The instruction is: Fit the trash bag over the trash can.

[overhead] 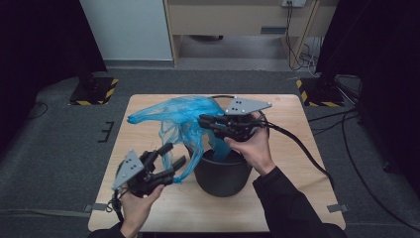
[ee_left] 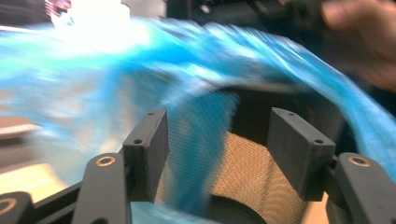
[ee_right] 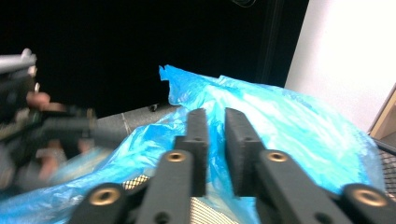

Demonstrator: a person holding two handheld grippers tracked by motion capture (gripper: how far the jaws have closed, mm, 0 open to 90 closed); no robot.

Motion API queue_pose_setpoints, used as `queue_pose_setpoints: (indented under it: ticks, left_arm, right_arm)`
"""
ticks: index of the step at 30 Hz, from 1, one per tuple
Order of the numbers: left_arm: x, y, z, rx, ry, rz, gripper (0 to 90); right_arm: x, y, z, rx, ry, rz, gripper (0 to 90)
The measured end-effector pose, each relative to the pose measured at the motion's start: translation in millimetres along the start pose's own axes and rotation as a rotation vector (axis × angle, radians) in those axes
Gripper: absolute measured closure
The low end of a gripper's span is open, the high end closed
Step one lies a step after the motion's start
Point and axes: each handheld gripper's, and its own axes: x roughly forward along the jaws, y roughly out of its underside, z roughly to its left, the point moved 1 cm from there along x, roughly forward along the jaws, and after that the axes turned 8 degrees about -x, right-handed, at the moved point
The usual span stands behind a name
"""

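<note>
The right claw (overhead: 205, 121) reaches over the rim of a dark mesh bin (overhead: 221, 173) that stands on the wooden worktop (overhead: 292, 163), directly below and a little behind its tips. Its jaws have closed to a narrow slit on a fold of the blue plastic bag (overhead: 185, 121); in the right gripper view (ee_right: 214, 149) the thin film bunches up between and around the two flat black pads, so it has hold of the bag.

The left claw (overhead: 172, 154) sits down and to the side of the bin, its jaws standing wide apart. A strand of the bag hangs between them in the left gripper view (ee_left: 212, 149), but the pads do not press on it, though that view is blurred. Beyond its tips lies the bin's curved wall, close ahead, and farther off the other hand (ee_left: 362, 42).

The bag is crinkled, translucent, bright blue, partly tucked inside the bin and partly billowing out past the right claw's tips over the far worktop. The bin is round and tapered, of fine dark wire mesh. A black cable (overhead: 302, 148) trails from the right claw across the worktop. Grey carpet floor (overhead: 59, 144) surrounds the worktop.
</note>
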Motion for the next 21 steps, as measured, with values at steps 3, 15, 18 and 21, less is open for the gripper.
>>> queue_pose_setpoints:
  ticks: [3,15,18,21]
  left_arm:
    - [-14.3,-22.9,24.4,-0.003,-0.049,-0.091,34.8]
    - [13.5,-39.6,68.7,0.156,-0.088,-0.020,23.9]
    - [32.2,-36.2,72.1,0.100,-0.019,-0.020,27.9]
    - [45.8,-32.3,71.6,0.044,0.054,0.006,47.9]
  right_arm:
    - [-6.8,-4.3,-2.7,-0.023,-0.004,-0.008,90.0]
    - [-11.4,-9.3,-7.2,-0.024,-0.019,-0.034,90.0]
    - [-11.4,-9.5,-6.6,-0.021,-0.019,-0.042,90.0]
    - [-11.7,-9.3,-6.0,-0.022,-0.018,-0.050,90.0]
